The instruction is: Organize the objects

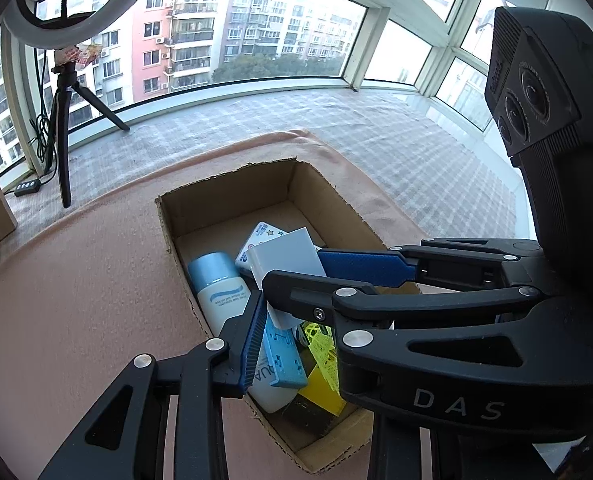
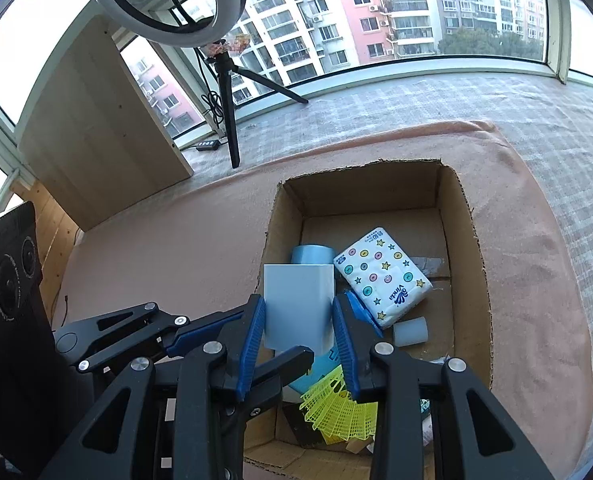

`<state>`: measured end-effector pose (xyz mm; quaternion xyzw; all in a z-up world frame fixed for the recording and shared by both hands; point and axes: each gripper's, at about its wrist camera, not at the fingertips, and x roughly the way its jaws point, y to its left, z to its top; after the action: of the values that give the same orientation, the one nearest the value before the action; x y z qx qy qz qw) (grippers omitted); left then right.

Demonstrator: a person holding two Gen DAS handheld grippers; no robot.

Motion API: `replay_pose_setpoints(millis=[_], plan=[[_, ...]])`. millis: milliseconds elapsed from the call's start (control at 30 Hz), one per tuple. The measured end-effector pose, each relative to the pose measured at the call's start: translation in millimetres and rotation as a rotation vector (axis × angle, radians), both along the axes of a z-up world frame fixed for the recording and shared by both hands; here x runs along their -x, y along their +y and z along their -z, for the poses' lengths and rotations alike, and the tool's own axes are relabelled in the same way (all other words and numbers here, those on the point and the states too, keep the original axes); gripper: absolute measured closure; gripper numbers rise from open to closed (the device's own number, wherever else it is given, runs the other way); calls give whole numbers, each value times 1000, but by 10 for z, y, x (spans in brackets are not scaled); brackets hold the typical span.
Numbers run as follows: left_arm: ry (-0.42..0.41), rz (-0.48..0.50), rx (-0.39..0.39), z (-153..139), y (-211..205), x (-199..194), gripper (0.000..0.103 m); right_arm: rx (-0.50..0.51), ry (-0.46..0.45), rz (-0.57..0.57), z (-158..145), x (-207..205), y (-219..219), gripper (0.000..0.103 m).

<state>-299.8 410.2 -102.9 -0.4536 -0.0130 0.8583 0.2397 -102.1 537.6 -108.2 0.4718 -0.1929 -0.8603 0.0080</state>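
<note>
Clearly the right gripper (image 2: 298, 330) clamps a white rectangular block (image 2: 298, 304) above the cardboard box (image 2: 472, 240). Left gripper (image 1: 286, 328) grips a light blue clip-like piece (image 1: 282, 360) (the grip looks firm).

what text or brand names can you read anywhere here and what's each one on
"DAS": raised letters on the right gripper body, seen from the left wrist.
"Vinda": blue script on the tissue pack in the cardboard box.
"UA": only these letters of a longer word show on the white bottle.
Bottle small print, markings on the light blue block, and side lettering on the right gripper's camera housing: too small or blurred.
</note>
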Motion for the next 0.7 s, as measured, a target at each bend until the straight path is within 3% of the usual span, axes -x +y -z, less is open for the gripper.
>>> replay_pose_setpoints(millis=[167, 300, 700], plan=[[18, 4, 6, -18, -1, -20, 65, -9, -3, -2, -7, 8, -2, 71], [28, -4, 8, -51, -46, -43, 53, -27, 2, 28, -24, -14, 2, 52], [25, -49, 49, -107, -358, -250, 52, -33, 20, 63, -111, -161, -64, 51]])
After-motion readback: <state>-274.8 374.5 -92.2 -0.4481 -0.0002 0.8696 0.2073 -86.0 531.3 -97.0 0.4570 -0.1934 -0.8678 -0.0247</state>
